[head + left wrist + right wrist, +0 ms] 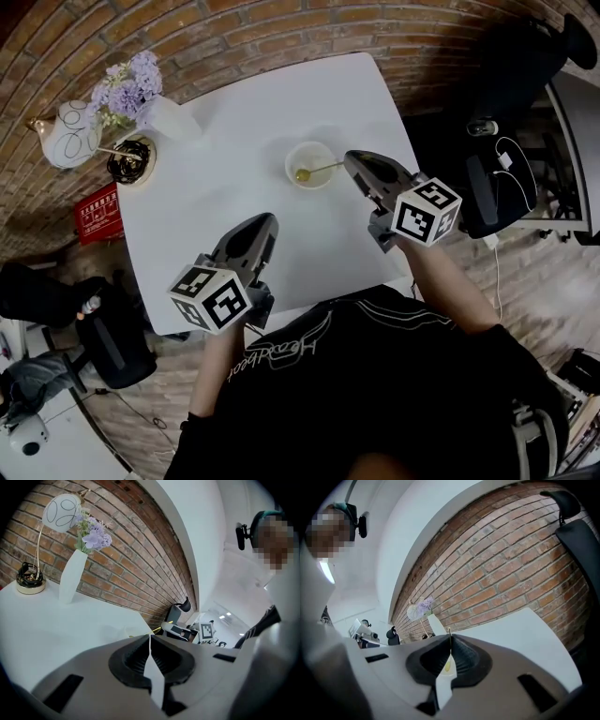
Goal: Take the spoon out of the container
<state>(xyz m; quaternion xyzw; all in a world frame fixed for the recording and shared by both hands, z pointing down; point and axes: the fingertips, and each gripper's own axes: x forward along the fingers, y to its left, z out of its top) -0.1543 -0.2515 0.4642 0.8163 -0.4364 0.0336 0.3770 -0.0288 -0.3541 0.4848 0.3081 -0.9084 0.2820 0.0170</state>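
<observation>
Red sign [98, 212] at far left, off the white table [234, 187]: we see pale writing on it, too small to read. Next come a white globe lamp [73, 134] and a white vase [171, 119] holding purple flowers [127, 91]. Near the table's front edge we find the left gripper [267, 221], its jaws clenched together on nothing. White cursive lettering [281, 352] crosses the person's black shirt; we cannot read it. Right of centre stands the small white container [325, 155]. The gold spoon [319, 170] has its bowl end inside it and its handle slanting out over the rim. The right gripper [352, 161] is clamped on the tip of that handle.
</observation>
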